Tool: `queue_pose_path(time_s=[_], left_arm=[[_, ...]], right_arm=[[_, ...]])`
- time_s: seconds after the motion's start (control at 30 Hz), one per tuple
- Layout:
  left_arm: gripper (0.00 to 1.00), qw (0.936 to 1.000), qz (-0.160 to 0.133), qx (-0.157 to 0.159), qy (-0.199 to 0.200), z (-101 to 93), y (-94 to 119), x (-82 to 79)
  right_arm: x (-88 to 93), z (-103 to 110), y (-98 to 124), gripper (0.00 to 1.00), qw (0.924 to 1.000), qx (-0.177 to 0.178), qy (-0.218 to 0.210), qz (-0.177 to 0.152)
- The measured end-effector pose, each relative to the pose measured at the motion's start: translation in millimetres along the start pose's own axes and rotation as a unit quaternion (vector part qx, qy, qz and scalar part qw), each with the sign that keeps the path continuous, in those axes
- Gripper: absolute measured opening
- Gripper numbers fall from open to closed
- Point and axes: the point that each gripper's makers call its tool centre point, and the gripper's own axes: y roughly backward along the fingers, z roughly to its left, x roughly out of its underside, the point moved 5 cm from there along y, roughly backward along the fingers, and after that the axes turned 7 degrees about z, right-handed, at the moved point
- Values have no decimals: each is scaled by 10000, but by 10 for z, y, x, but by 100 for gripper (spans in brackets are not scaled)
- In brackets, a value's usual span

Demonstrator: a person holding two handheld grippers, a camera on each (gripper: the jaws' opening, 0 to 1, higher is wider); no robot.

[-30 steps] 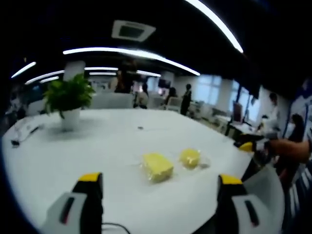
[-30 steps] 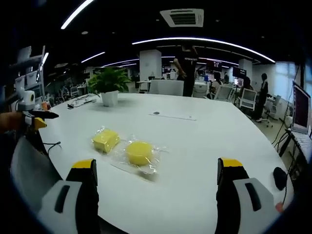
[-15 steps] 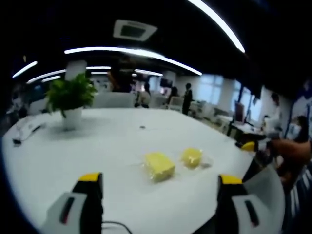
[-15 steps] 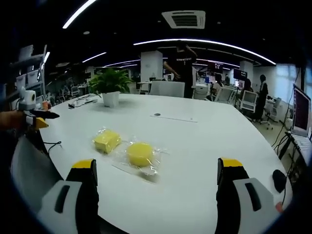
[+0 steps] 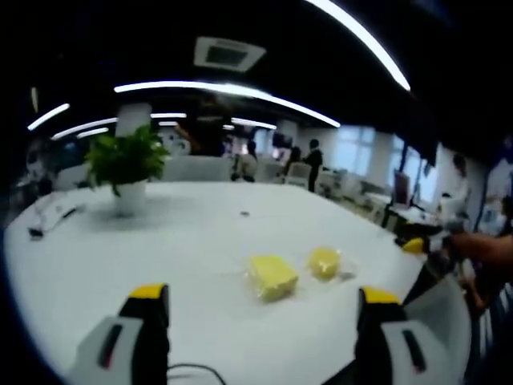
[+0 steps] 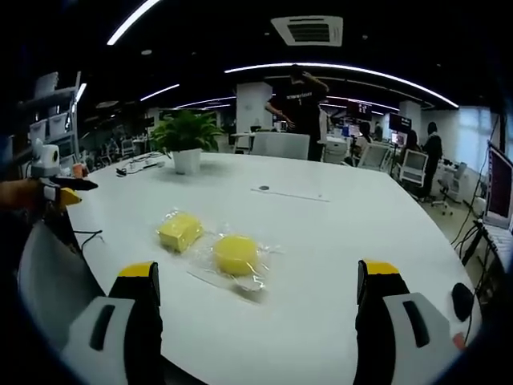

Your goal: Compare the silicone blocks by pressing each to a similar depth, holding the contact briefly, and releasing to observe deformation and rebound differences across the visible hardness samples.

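Both grippers (image 5: 262, 321) (image 6: 260, 321) spread wide, empty, above the table (image 6: 337, 233); square block (image 6: 179, 232) and round block (image 6: 236, 254) (both bagged, likely slippery) lie mid-table, probably soft: press top centers.

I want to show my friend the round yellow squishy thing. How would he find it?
Look at the big white table with the potted plant at its far end. Near the front edge lie two yellow silicone blocks in clear wrappers, side by side. The round block is disc-shaped and nearer the right gripper; its neighbour is the square block.
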Motion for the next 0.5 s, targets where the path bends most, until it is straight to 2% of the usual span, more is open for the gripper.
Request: queue_pose_path(time_s=[0.5], left_arm=[[100,10000,43,-29,12,-1,11,7]], right_arm=[[-18,-96,-36,96,9998,89,-51,142]])
